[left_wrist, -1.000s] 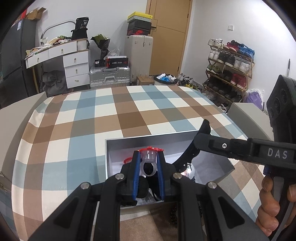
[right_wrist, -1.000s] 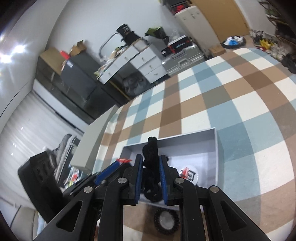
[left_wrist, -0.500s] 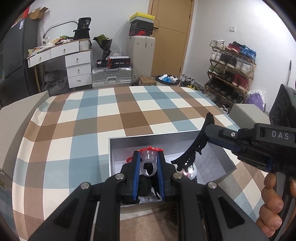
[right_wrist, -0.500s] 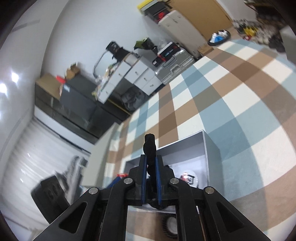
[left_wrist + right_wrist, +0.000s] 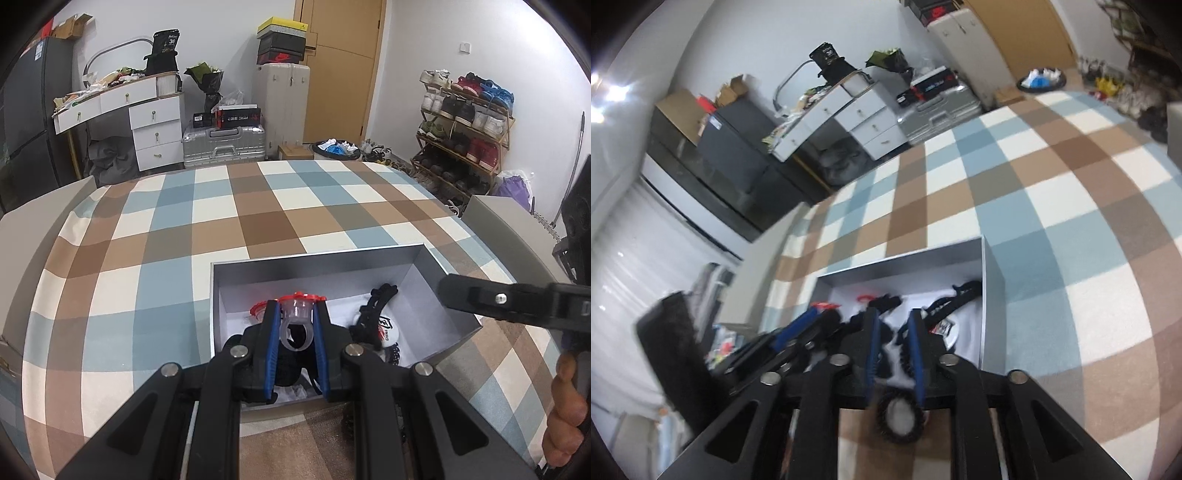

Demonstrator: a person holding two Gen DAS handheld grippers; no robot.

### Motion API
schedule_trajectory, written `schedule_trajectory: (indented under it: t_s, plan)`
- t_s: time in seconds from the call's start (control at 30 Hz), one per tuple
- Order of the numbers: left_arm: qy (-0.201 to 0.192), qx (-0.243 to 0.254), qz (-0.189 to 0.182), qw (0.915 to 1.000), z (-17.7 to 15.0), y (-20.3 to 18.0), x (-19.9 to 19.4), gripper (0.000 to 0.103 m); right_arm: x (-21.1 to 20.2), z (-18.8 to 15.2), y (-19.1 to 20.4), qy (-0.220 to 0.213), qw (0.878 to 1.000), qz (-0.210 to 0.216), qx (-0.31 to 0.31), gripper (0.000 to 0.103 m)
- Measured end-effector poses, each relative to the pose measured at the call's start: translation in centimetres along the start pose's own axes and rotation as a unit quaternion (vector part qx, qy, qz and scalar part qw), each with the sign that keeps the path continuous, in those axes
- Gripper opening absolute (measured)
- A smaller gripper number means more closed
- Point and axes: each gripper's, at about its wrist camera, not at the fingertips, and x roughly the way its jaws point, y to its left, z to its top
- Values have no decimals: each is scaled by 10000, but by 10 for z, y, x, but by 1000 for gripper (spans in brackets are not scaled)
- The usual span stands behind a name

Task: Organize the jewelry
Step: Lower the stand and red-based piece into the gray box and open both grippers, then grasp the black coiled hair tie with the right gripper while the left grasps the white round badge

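My left gripper hangs over the open grey box, shut on a clear plastic ring with a red top. A black hair claw lies inside the box, beside a white round badge. My right gripper is at the box's near right corner. Its jaws are opening and nothing is between them. One of its fingers reaches in from the right in the left wrist view, with a hand below it.
The box sits on a checked blue, brown and white cloth. A black beaded bracelet lies on the cloth in front of the box. A second red-topped piece lies in the box. Beyond the surface are drawers, suitcases and a shoe rack.
The right gripper held the black hair claw above the box. The claw now lies in the box, the jaws have parted, and the gripper has drawn back to the right. The left gripper kept still.
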Motion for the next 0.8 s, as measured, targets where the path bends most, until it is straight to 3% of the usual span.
schedule_trajectory:
  t_s: [0.07, 0.17, 0.23, 0.27, 0.33, 0.37, 0.4, 0.53, 0.63, 0.7, 0.8]
  plan:
    - [5, 2, -24, 10000, 1, -1, -1, 12, -8, -3, -1, -52, 9999, -27, -83, 37]
    - [1, 2, -75, 10000, 1, -3, -3, 13, -16, -7, 1, -91, 9996, -90, -267, 42]
    - [25, -42, -126, 9999, 1, -3, -5, 13, -22, -11, 0, -145, 9995, -8, -297, 52]
    - [26, -50, -145, 9999, 1, -3, -8, 18, -25, -13, -1, -186, 9995, 10, -260, 55]
    - [-55, -41, -204, 9998, 0, -4, -15, 40, -30, -16, -3, -236, 9995, -2, -232, 55]
    - [-142, -64, -203, 9997, -1, -4, -21, 64, -32, -18, -4, -247, 9994, 7, -233, 56]
    - [-244, -129, -204, 9994, -3, -3, -28, 77, -34, -19, -5, -265, 9994, -11, -238, 57]
    - [-305, -361, -324, 9984, -8, 5, -41, 85, -41, -26, -6, -318, 9986, -68, -418, 58]
    - [-307, -371, -150, 9987, -18, 9, -50, 85, -41, -31, -3, -264, 9974, -261, -614, 68]
    - [-298, -414, 7, 9987, -29, 12, -55, 99, -40, -36, 0, -231, 9958, -378, -798, 76]
    - [-357, -600, 45, 9976, -43, 18, -60, 102, -35, -44, 2, -89, 9928, -640, -1008, 81]
